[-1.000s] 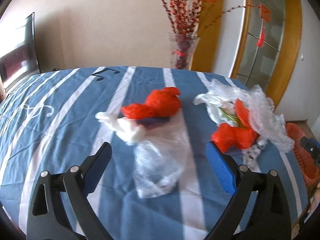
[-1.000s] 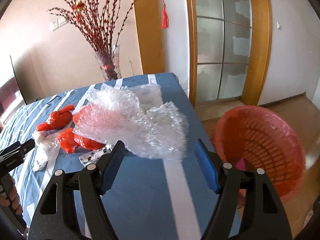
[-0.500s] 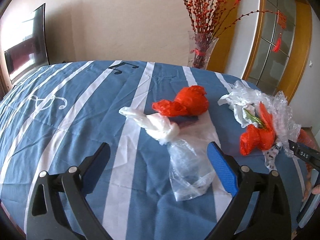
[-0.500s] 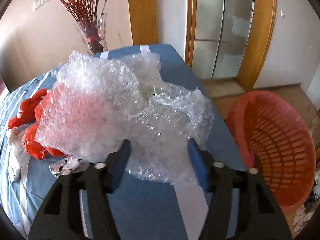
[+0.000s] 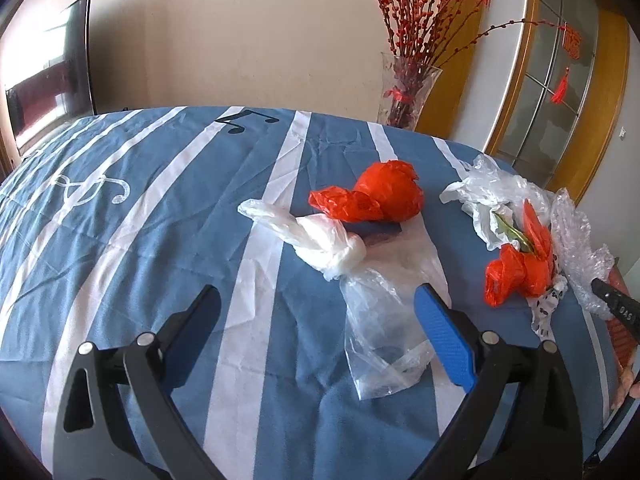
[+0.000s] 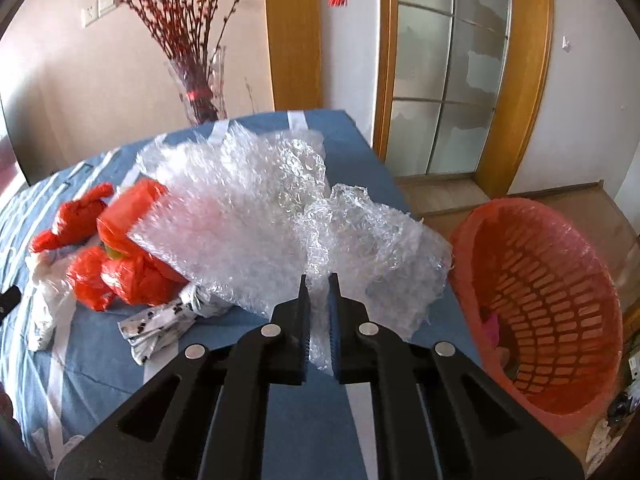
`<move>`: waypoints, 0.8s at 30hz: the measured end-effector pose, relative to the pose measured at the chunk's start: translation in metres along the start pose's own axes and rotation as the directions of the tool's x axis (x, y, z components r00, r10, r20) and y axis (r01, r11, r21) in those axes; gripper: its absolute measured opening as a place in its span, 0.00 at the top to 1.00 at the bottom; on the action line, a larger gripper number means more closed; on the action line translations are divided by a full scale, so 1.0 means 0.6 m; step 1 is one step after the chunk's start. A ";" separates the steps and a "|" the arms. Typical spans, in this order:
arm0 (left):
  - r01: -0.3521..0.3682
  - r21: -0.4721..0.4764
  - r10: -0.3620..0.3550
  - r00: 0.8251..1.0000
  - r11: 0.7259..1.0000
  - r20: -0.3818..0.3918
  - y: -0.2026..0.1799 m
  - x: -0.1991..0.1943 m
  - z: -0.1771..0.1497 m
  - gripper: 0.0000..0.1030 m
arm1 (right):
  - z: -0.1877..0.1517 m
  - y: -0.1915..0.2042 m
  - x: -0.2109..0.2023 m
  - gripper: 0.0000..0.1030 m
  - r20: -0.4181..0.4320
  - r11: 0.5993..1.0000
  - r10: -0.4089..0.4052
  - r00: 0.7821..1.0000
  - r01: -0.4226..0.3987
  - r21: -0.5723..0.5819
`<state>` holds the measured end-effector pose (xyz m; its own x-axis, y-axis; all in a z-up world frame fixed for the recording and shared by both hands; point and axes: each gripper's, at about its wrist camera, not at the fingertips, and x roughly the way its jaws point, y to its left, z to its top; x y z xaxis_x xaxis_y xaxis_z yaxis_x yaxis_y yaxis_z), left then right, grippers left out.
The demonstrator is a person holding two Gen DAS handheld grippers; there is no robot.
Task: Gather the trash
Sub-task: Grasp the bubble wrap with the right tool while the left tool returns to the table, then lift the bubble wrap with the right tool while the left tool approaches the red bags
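My right gripper (image 6: 318, 280) is closing its jaws on a fold of the clear bubble wrap (image 6: 248, 232), and the pads pinch it at the table's right edge. Beside the wrap lie a crumpled red bag (image 6: 132, 272) and a black-and-white printed wrapper (image 6: 168, 320). My left gripper (image 5: 316, 294) is open and hovers low over the blue striped tablecloth (image 5: 140, 208). A clear plastic bag (image 5: 384, 320) lies by its right finger, knotted to a white bag (image 5: 320, 240). Behind them sits another red bag (image 5: 384, 196).
An orange mesh basket (image 6: 560, 280) stands on the floor right of the table, with a little trash inside. A glass vase (image 5: 404, 92) of red branches stands at the table's far edge. A dark screen (image 5: 52, 76) leans at the far left.
The right gripper pushed forward into the bubble wrap and its jaws came together on it. The left gripper drifted a little lower and leftward, still open.
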<state>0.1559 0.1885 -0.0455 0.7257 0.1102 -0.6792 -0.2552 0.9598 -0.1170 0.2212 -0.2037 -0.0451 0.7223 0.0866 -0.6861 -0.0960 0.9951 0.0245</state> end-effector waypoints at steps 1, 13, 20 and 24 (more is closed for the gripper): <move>0.002 0.000 -0.002 1.000 1.000 -0.002 -0.001 0.000 0.000 0.07 | 0.001 -0.002 -0.009 0.92 0.014 1.000 -0.002 1.000 0.001 0.002; 0.010 -0.034 -0.013 0.997 0.999 -0.082 -0.016 0.032 0.006 0.08 | -0.003 -0.005 -0.042 0.93 0.068 1.000 0.007 0.998 -0.006 -0.007; 0.001 -0.029 -0.003 0.997 1.000 -0.079 -0.022 0.029 0.011 0.08 | -0.004 -0.009 -0.048 0.93 0.080 1.000 0.008 0.997 -0.008 -0.007; -0.010 -0.013 0.010 0.999 1.000 -0.041 -0.030 0.024 0.038 0.08 | -0.007 -0.009 -0.039 0.93 0.058 1.000 0.023 0.998 -0.023 -0.011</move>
<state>0.1853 0.1787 -0.0369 0.6961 0.1087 -0.7097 -0.2707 0.9553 -0.1192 0.2018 -0.2111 -0.0321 0.7581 0.1125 -0.6424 -0.1197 0.9923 0.0326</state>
